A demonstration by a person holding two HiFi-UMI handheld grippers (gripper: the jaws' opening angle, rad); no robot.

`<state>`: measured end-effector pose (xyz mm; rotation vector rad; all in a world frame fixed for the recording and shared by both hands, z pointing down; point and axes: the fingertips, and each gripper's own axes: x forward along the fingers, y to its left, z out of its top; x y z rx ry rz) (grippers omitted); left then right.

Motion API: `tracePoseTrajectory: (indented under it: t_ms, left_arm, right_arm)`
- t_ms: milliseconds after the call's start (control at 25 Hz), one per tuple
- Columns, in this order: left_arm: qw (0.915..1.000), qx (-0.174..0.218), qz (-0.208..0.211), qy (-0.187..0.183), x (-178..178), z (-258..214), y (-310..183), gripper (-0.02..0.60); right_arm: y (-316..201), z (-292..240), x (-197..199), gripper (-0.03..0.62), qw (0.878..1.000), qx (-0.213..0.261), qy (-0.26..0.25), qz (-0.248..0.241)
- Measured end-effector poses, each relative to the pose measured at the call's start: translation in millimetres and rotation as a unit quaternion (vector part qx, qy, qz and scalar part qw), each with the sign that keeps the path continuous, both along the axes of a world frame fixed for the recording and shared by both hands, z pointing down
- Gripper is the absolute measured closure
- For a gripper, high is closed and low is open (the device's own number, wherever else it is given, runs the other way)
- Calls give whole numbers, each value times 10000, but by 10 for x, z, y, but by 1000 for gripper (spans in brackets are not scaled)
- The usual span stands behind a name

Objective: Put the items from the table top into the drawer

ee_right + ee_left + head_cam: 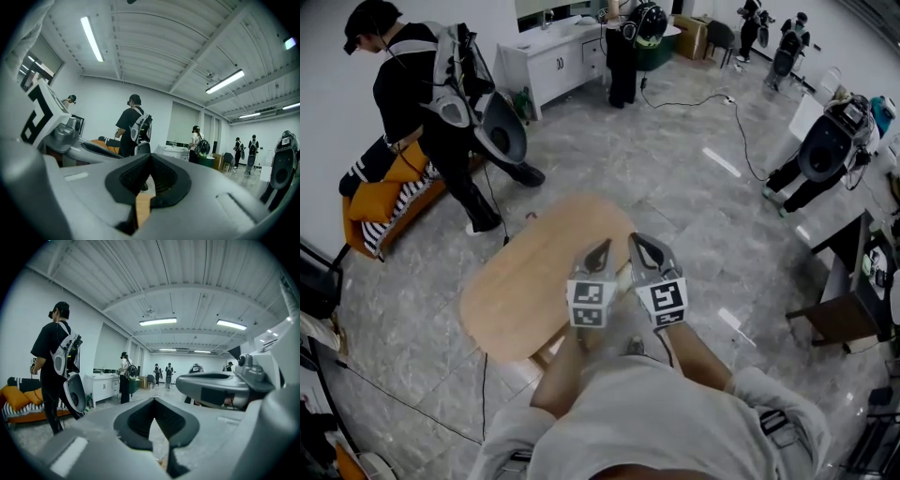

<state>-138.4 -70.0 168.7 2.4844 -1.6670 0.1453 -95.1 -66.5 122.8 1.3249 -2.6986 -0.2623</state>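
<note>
In the head view both grippers are held up side by side over the near edge of a light wooden oval table point(520, 281). The table top shows nothing lying on it, and no drawer is in view. My left gripper point(600, 247) is shut with nothing between its fingers. My right gripper point(638, 241) is shut and empty too. In the left gripper view the left gripper point(155, 401) points level across the room, with the right gripper point(220, 386) close beside it. In the right gripper view the right gripper point(150, 157) has its tips together, and the left gripper point(75, 143) shows at the left.
A person with a backpack rig point(441, 103) stands at the far left by a sofa with orange cushions point(380, 192). A white cabinet point(553, 58) lines the back wall. A dark desk point(848, 300) stands at the right. Cables cross the grey tiled floor point(694, 178).
</note>
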Motion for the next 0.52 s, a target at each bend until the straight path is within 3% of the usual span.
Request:
tracePoseTrajectory:
  t_ms: [280,520]
  left_arm:
    - [9999,46,72,-73,94,-19,54,561]
    - [10000,31,24,-46,-134,-98,86,561]
  right_arm:
    - [58,-21,42,588,10000,32,-88,-16]
    - [101,-117,-147,588,9999,74,-141,-65]
